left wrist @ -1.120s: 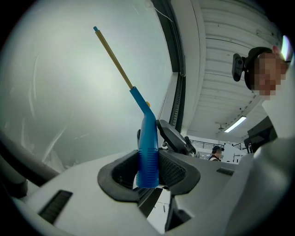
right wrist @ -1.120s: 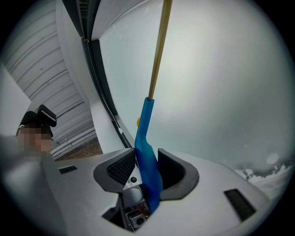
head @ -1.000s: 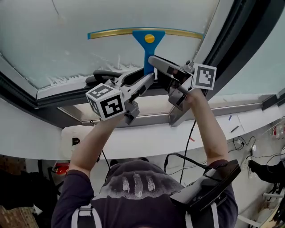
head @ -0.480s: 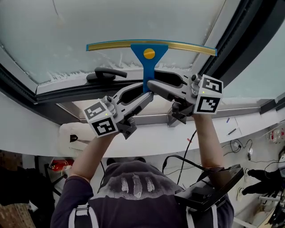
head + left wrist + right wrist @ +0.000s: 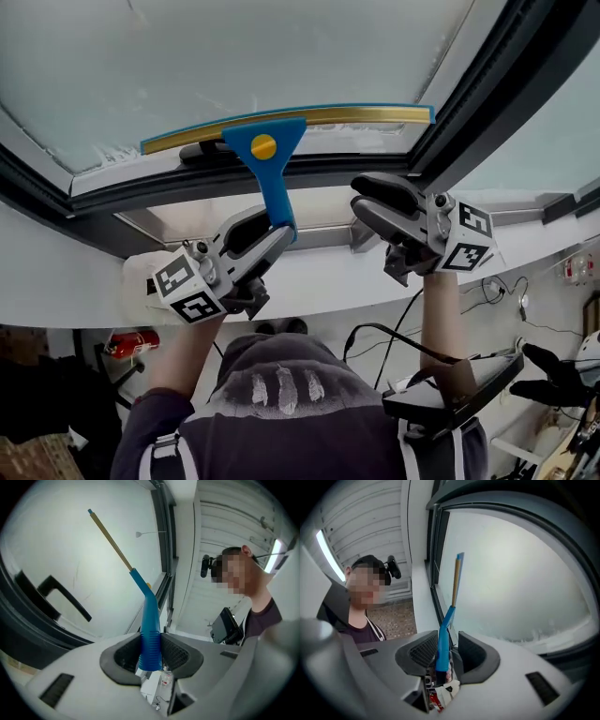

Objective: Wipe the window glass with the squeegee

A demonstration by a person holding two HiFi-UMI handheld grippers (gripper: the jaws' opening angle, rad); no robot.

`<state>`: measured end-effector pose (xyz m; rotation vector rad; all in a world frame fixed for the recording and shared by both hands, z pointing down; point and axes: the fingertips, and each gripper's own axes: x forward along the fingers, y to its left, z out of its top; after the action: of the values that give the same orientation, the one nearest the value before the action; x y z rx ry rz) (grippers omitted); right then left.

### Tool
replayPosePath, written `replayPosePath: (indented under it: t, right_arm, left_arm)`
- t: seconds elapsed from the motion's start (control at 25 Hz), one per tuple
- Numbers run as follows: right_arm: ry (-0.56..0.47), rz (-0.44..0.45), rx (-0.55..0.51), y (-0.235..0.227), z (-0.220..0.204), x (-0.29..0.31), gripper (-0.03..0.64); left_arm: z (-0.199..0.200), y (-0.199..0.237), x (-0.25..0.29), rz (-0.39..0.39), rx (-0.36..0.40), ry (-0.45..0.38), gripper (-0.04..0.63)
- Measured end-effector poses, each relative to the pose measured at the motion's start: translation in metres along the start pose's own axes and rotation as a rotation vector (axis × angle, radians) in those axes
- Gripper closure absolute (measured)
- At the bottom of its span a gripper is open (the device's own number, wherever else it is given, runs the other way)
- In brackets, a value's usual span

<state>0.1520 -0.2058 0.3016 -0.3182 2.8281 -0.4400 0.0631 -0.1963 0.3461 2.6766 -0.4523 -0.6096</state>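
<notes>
frosted window glass (image 5: 281,56), squeegee (image 5: 274,173) against it, left gripper (image 5: 272,236) jaws clamping its handle, right gripper (image 5: 382,202) jaws released

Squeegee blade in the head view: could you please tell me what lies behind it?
Behind the squeegee blade lies the window glass. The blade covers most of the black window handle; only a part shows below it.

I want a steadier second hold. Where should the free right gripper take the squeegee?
Probably on the squeegee's blue handle, just above the left gripper, with the right gripper coming in from the right. The shaft there is slim, straight and bare, while the blade lies against the glass.
</notes>
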Motion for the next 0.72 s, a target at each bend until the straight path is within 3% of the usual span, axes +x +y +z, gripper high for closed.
replayPosePath:
  t: [0.12,0.2,0.32,0.4,0.56,0.72]
  right_arm:
    - [-0.036,-0.017,0.075,-0.001,-0.022,-0.016,0.480]
    - [-0.048,-0.090,0.116,0.006,-0.048,-0.015,0.482]
    - [-0.066,-0.212,0.187,0.022,-0.099,-0.012,0.567]
    - [-0.086,-0.239,0.241,0.024,-0.123,-0.007,0.612]
    - [-0.105,-0.278,0.277,0.034,-0.150,0.007,0.612]
    - [-0.210,-0.340,0.301,0.065,-0.153,-0.018,0.612]
  left_arm:
    - [0.004,-0.003,-0.017,-0.014,0.007,-0.003,0.459]
    - [0.003,-0.006,-0.039,-0.036,-0.025,0.005,0.459]
    - [-0.009,-0.011,-0.068,-0.066,-0.072,0.051,0.459]
    - [-0.014,-0.011,-0.079,-0.071,-0.093,0.065,0.459]
    - [-0.031,-0.015,-0.088,-0.100,-0.081,0.110,0.459]
    - [-0.056,-0.037,-0.085,-0.184,-0.146,0.176,0.459]
